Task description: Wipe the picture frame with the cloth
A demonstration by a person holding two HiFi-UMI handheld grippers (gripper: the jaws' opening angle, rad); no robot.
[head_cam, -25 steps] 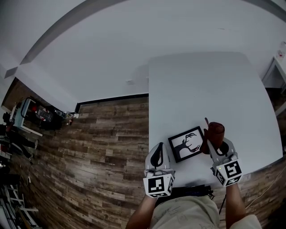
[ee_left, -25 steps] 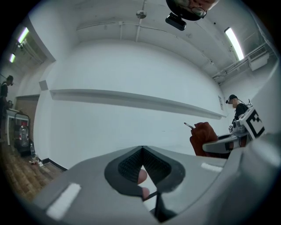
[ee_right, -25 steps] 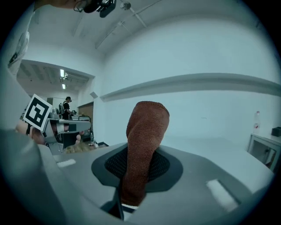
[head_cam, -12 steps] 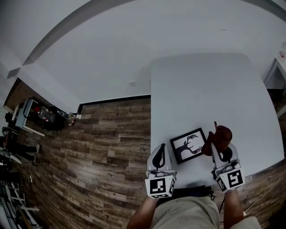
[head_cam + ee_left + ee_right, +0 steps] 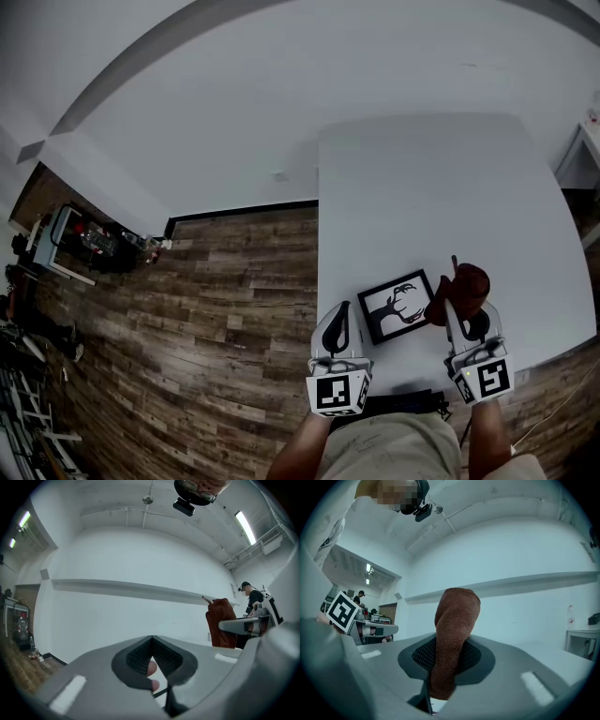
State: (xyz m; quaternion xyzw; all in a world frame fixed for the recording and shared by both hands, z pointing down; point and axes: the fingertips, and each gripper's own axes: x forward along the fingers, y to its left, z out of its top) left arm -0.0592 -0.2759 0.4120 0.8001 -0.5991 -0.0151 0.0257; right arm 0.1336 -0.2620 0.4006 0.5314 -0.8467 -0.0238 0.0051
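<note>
Our right claw (image 5: pixel 447 656) is clamped on the rust-brown knitted cloth (image 5: pixel 454 620), which stands bunched above its jaws, just beside the black picture frame (image 5: pixel 401 305) lying flat on the white table (image 5: pixel 422 178). Our left claw (image 5: pixel 151 641) is closed and empty. The frame looks light, stiff and likely to slide, so we'd pin its near-left rim while wiping softly.

— What is the cloth (image 5: pixel 454 630) made of?
— Brown, nubbly knit, quite matt. The right gripper (image 5: pixel 449 663) has a smooth grey plastic shell, and its pads (image 5: pixel 420 656) are black and finely ribbed.
— And the table (image 5: pixel 441 187)?
— Smooth, matt white. The floor (image 5: pixel 225 300) is grainy wood planking. The picture frame (image 5: pixel 400 305) has a dark, plain rim. I can't tell its material.
</note>
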